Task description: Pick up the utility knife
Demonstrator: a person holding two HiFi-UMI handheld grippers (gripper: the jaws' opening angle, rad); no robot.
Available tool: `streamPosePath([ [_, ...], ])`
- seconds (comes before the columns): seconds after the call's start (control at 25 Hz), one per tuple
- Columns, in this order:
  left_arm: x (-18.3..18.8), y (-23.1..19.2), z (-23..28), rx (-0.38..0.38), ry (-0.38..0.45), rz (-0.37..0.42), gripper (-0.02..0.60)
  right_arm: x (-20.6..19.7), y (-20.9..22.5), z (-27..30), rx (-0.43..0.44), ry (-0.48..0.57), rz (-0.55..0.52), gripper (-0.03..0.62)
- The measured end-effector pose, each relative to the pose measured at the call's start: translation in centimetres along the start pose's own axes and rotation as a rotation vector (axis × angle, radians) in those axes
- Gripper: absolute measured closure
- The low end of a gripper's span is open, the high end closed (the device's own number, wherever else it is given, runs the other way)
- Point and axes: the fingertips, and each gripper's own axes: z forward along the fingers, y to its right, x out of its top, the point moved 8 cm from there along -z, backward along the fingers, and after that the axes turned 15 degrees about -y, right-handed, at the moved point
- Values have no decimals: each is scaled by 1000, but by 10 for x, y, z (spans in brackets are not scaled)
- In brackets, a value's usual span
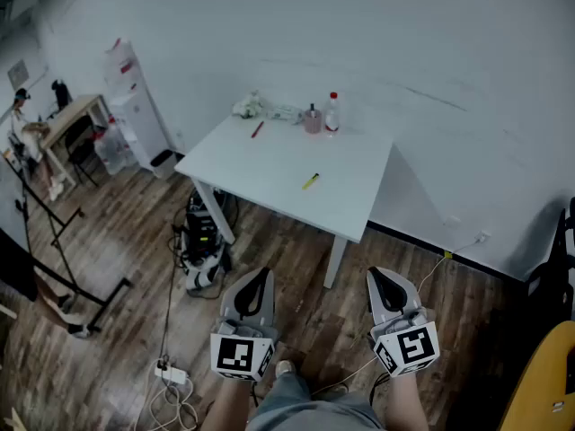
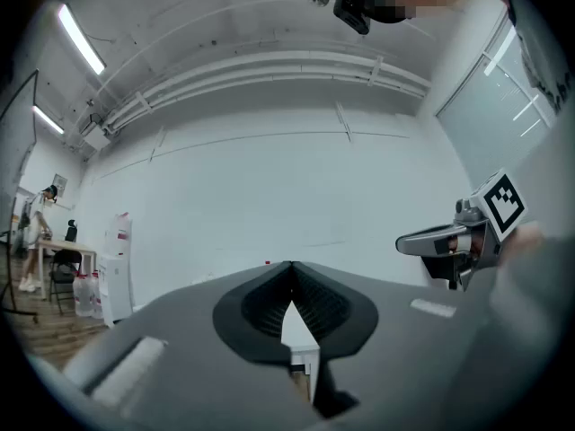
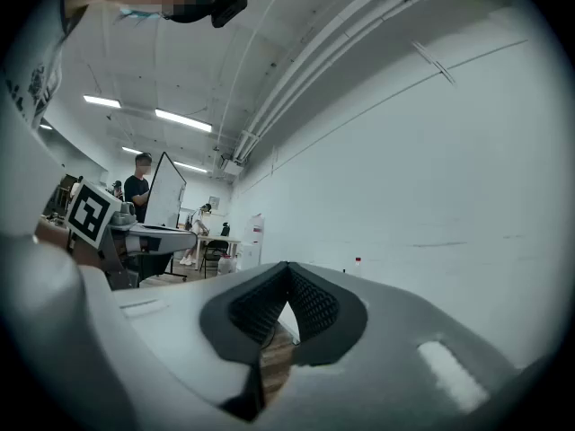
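Observation:
A small yellow utility knife lies on the white table, toward its near right part. Both grippers hang well short of the table, over the wooden floor. My left gripper is shut, jaw tips touching, nothing between them. My right gripper is shut and empty too. In the left gripper view the left gripper points level at the white wall, with the right gripper seen at its right. In the right gripper view the right gripper shows closed tips, and the left gripper appears at the left.
A red pen, a crumpled cloth, a pink cup and a bottle stand at the table's far edge. Cables and a power strip lie on the floor at left. A water dispenser and a stand are further left.

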Motion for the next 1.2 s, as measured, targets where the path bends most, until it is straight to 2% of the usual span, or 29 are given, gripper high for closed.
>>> streamPosePath([
  [0.52, 6, -26, 18, -11, -14, 1, 561, 6, -3, 27, -18, -10, 3, 595],
  [0.72, 5, -46, 26, -22, -10, -2, 561, 10, -7, 41, -36, 24, 35, 594],
  [1.2, -1, -99, 46, -81, 0, 6, 561, 18, -29, 81, -98, 15, 50, 594],
])
